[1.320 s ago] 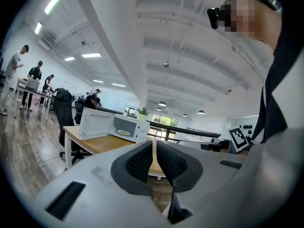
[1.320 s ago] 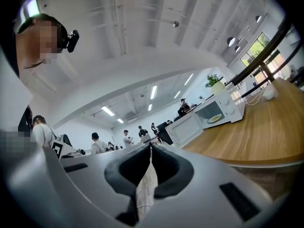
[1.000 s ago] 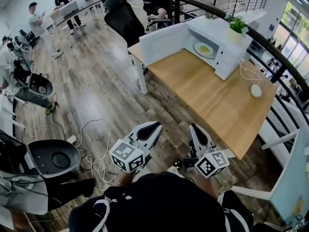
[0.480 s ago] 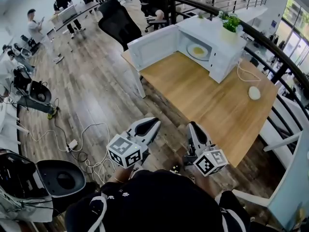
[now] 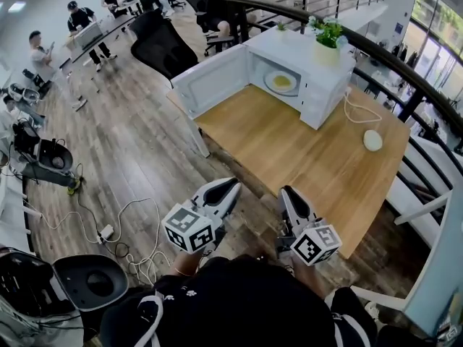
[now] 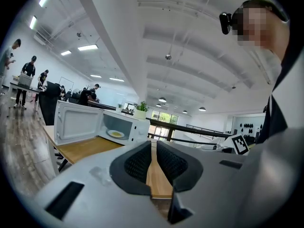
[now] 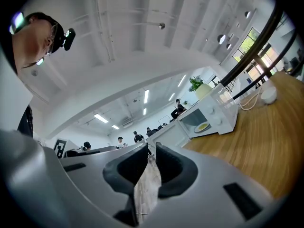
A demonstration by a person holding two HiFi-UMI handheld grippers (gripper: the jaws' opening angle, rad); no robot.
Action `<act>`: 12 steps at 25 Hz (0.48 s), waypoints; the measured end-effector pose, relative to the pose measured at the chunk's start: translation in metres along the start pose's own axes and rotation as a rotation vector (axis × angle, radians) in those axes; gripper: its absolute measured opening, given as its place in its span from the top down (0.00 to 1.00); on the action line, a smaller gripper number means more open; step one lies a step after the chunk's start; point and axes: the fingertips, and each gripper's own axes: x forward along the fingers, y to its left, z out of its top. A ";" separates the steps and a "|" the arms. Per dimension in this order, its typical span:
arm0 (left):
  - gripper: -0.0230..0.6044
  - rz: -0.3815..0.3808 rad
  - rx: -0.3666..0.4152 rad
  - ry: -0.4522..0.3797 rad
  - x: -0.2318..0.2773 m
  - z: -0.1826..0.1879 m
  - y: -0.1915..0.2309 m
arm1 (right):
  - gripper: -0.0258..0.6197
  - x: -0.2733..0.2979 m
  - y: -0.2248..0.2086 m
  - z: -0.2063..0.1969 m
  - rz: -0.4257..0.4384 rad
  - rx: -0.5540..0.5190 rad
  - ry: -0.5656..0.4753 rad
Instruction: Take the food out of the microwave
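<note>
The person stands back from the wooden counter (image 5: pixel 311 157), on the wooden floor (image 5: pixel 137 143), with both tools held low in front of the body and pointing toward it. The left hand-held gripper (image 5: pixel 231 187) has its jaws closed together with nothing between the pads; only the counter's surface shows through the thin slit. The right hand-held gripper (image 5: pixel 287 191) looks the same in its own view, jaws brought together and empty, the floor showing past them. Both are well apart from the microwave (image 5: pixel 320 85).

The white microwave sits at the far end of the counter with its door (image 5: pixel 211 82) swung fully open toward the left in the head view. The plate of yellow food (image 5: pixel 281 82) lies flat inside the cavity. A potted plant (image 5: pixel 327 40) stands on the microwave's top. A white rounded object (image 5: pixel 372 140) rests on the counter to the right of the microwave, near the edge. A black office chair (image 5: pixel 160 43) stands beyond the counter's far left corner.
</note>
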 end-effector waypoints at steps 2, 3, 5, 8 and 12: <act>0.92 0.003 -0.013 0.013 0.003 -0.007 0.001 | 0.90 -0.002 -0.007 -0.004 -0.014 0.009 0.012; 0.92 0.006 -0.022 0.015 0.004 -0.010 0.002 | 0.90 -0.002 -0.009 -0.007 -0.020 0.015 0.021; 0.92 0.017 -0.035 0.012 0.003 -0.013 0.008 | 0.90 0.001 -0.014 -0.011 -0.025 0.026 0.036; 0.92 0.042 -0.044 0.003 0.004 -0.013 0.020 | 0.90 0.014 -0.016 -0.010 -0.010 0.021 0.046; 0.92 0.063 -0.052 -0.014 0.005 -0.006 0.041 | 0.89 0.039 -0.012 -0.003 0.025 -0.004 0.051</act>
